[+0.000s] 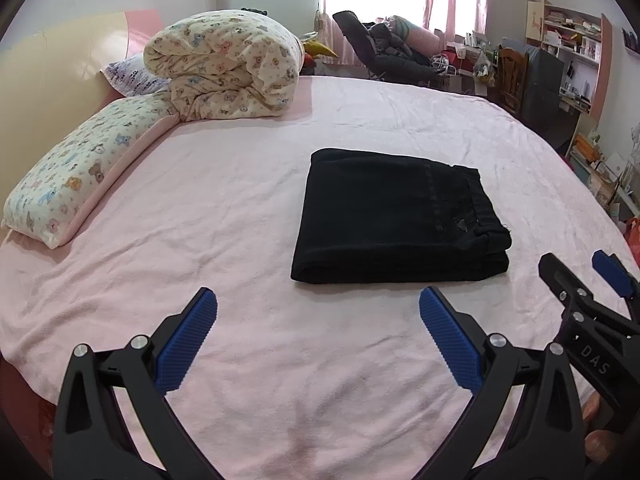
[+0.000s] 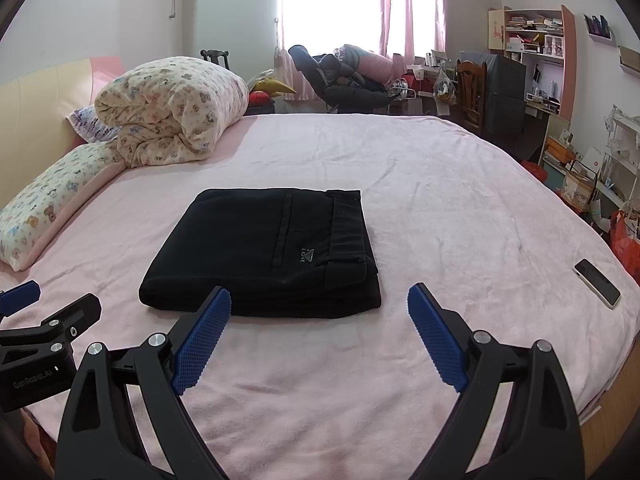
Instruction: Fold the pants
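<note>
Both the left gripper (image 1: 318, 300) and right gripper (image 2: 319, 298) are hovering near, fingers spread and empty, apparently because the black pants (image 2: 264, 252) are lying fully folded on the bed (image 2: 460, 208).

Daylight from blown-out window (image 2: 326, 4); soft shadows; sharp focus; fisheye bending, dark corners.

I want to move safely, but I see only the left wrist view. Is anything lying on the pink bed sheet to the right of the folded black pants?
Observer: Yes. A dark flat phone lies on the pink bed sheet, near its right edge and well apart from the folded black pants.
Operator: Is the right gripper open?
Observer: Yes, it is wide open and empty.
</note>
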`<action>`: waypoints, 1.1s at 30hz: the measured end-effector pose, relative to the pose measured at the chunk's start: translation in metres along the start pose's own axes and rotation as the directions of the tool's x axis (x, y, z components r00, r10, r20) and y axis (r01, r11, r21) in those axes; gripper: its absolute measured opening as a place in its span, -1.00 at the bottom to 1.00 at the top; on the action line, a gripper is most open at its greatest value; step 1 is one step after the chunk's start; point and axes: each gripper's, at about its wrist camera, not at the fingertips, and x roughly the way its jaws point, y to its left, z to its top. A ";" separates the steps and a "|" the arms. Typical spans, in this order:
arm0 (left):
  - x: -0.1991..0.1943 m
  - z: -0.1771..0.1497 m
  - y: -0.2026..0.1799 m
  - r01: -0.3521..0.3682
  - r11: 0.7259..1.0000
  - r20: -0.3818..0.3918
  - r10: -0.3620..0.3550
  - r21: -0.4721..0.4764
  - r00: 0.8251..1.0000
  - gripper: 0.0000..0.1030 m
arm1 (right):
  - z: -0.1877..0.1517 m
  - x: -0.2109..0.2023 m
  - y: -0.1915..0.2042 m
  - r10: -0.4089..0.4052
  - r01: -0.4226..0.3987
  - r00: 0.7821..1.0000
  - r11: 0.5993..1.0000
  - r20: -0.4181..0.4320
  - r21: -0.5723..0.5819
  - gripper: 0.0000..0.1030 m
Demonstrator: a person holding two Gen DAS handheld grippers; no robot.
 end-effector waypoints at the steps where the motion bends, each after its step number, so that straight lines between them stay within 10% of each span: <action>1: 0.000 0.000 0.000 0.001 1.000 -0.004 -0.001 -0.006 1.000 0.97 | -0.001 0.000 0.000 0.001 -0.001 1.000 1.000 0.000 0.000 0.79; 33: 0.002 -0.004 -0.014 -0.082 0.994 -0.012 0.084 0.073 0.996 0.97 | 0.000 0.003 0.000 0.006 -0.006 1.000 1.000 -0.003 -0.006 0.79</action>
